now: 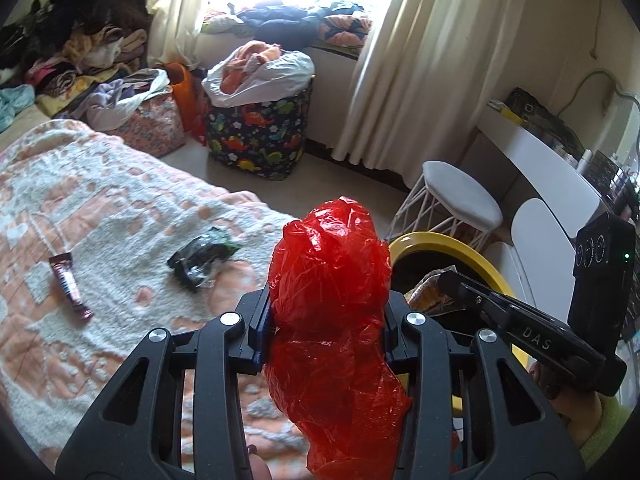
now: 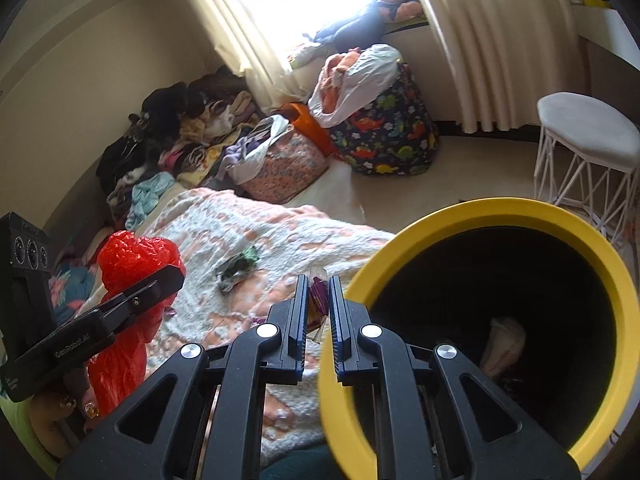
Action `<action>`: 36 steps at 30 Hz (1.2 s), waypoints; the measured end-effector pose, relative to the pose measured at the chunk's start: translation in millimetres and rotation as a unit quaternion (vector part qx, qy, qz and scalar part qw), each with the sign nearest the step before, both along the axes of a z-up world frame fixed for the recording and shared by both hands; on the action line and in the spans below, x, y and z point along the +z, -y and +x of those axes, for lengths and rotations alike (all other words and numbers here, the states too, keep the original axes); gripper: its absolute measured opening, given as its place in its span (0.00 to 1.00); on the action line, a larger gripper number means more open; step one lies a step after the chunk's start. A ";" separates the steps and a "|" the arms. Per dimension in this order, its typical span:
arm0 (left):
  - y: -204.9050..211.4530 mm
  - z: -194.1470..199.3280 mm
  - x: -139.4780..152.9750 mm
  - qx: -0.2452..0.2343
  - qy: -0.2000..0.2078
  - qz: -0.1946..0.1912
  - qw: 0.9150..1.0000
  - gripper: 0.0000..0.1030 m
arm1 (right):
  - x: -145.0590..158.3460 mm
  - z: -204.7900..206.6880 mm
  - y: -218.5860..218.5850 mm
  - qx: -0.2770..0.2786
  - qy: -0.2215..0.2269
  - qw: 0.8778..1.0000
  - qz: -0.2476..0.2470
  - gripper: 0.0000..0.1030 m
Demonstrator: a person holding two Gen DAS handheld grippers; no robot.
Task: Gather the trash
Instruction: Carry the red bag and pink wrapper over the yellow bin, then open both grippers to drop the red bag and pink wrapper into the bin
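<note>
**Left wrist view: red bag clamped, yellow bin carried at the bed's edge**

Left wrist view looks over a bed covered by a fluffy peach-and-white blanket (image 1: pixel 120 208). The left gripper (image 1: pixel 326 320) is closed partway on a crumpled red plastic bag (image 1: pixel 332 304); its pads press the bag from both sides, and the bag bulges above the fingers and hangs below them. Two pieces of trash lie on the blanket, apart from each other: a dark maroon snack wrapper (image 1: pixel 70 286) to the left, and a crumpled clear-and-green wrapper (image 1: pixel 202 260) nearer the bag.

To the right of the bag stands the yellow-rimmed trash bin (image 1: pixel 452 248), with crinkled wrappers showing at its mouth beside the tip of the right gripper (image 1: pixel 448 280). A hand (image 1: pixel 560 392) in a light green sleeve holds that gripper's handle.

From the right wrist view, the right gripper (image 2: pixel 318 304) has its jaws nearly together, pinching the bin's yellow rim (image 2: pixel 480 210) along with a purple and yellow wrapper (image 2: pixel 318 306) sandwiched between the pads. The bin's dark inside shows a pale crumpled item (image 2: pixel 506 344) near the bottom. The left gripper (image 2: pixel 160 280) with its red bag (image 2: pixel 136 252) appears at the left, above the blanket (image 2: pixel 256 224), and the clear-and-green wrapper (image 2: pixel 238 266) lies between the two grippers.

Beyond the bed are a dinosaur-print storage bag (image 1: pixel 260 136), a pink floral bag (image 1: pixel 154 124), piles of clothes (image 1: pixel 72 52), cream curtains (image 1: pixel 420 60) and a white wire-legged stool (image 1: pixel 460 196).
</note>
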State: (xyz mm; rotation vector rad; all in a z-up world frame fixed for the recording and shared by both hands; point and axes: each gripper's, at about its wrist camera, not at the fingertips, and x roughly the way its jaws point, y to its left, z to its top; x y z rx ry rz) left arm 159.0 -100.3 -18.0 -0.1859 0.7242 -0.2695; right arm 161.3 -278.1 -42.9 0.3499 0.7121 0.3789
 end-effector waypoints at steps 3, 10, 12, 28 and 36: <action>16.0 4.0 0.0 -0.015 0.001 0.001 1.000 0.31 | -0.7 -4.7 16.8 -0.020 0.002 1.000 0.001 0.10; 56.0 11.1 -3.7 -0.056 0.001 0.011 0.998 0.31 | -6.9 -12.8 53.3 -0.064 -0.002 0.998 0.002 0.10; 66.5 13.2 -4.5 -0.067 0.002 0.014 0.998 0.31 | -7.9 -15.5 64.1 -0.077 -0.003 0.997 0.002 0.10; 122.6 17.5 -15.8 -0.120 0.000 0.029 0.992 0.31 | -15.1 -37.0 124.9 -0.156 -0.002 0.988 -0.005 0.10; 147.3 23.7 -22.7 -0.140 -0.002 0.041 0.989 0.32 | -16.0 -41.5 136.8 -0.172 -0.002 0.985 -0.022 0.10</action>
